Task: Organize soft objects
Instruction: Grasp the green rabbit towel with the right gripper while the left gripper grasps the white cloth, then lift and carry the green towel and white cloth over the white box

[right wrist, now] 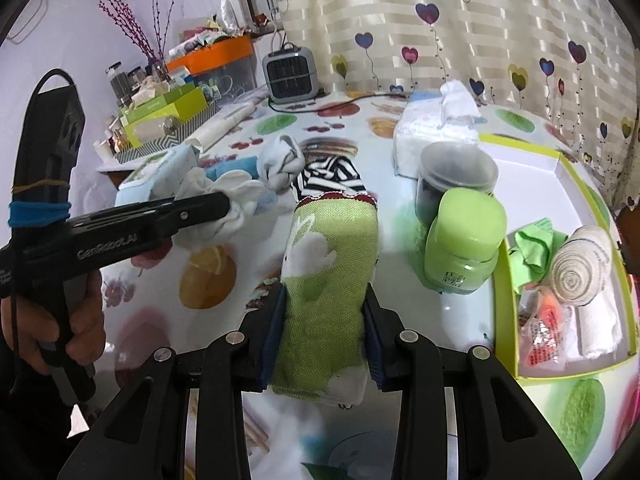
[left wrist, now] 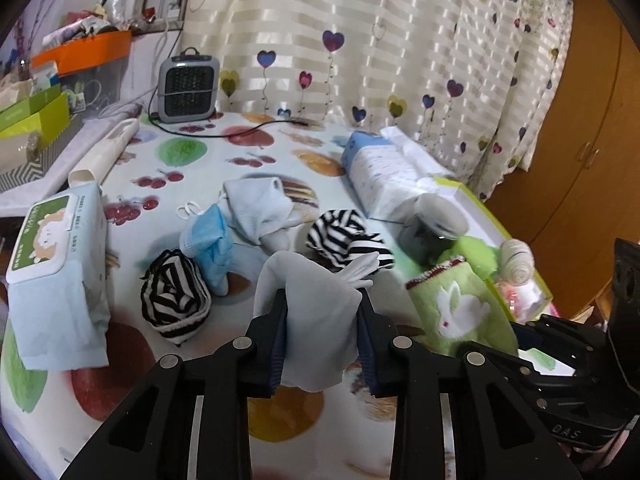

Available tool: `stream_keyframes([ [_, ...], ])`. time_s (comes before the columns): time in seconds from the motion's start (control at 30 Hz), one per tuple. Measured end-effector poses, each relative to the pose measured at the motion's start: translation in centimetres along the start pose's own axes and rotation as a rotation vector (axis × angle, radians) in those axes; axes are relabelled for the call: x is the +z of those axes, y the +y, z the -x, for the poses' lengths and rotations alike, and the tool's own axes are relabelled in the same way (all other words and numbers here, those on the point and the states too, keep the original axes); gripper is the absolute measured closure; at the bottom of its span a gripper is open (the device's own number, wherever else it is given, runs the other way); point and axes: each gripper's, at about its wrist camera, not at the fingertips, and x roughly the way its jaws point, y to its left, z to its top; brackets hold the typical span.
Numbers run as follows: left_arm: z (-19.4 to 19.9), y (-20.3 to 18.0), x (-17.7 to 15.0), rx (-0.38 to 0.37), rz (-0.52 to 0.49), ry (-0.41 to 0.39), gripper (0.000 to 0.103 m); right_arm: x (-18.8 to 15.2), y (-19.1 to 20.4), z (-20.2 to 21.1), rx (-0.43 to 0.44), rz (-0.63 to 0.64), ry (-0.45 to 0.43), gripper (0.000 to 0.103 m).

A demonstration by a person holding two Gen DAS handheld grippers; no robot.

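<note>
Fruit-print tablecloth — left jaws gripping grey cloth, right jaws green sock, toe hidden.

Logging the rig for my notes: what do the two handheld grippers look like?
Both are matte black with silver pivot rivets and dark blue ribbed finger pads. The left gripper reads "GenRobot.AI" in white; its rear upright has blue and tan bands and a thin black cable. The right gripper matches.

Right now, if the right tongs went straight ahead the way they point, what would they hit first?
Probably the black-and-white striped sock, lying just beyond the green rabbit sock that the right tongs hold. Depth is uncertain, and the held sock's tip would arrive first.
</note>
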Motion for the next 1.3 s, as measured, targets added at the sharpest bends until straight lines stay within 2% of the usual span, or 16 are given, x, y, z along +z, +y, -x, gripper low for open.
stream_keyframes([
  [0.6, 2.3, -3.3, 0.1, -0.057, -0.039, -0.032, 0.074, 0.2, -1.1, 3.9, -0.036, -0.027, -0.094, 0.066],
  [1.3, 2.0, -5.7, 0.8, -0.091, -0.083, -0.033, 0.074, 0.4, -3.3, 5.6, -0.069, -0.056, -0.130, 0.066],
])
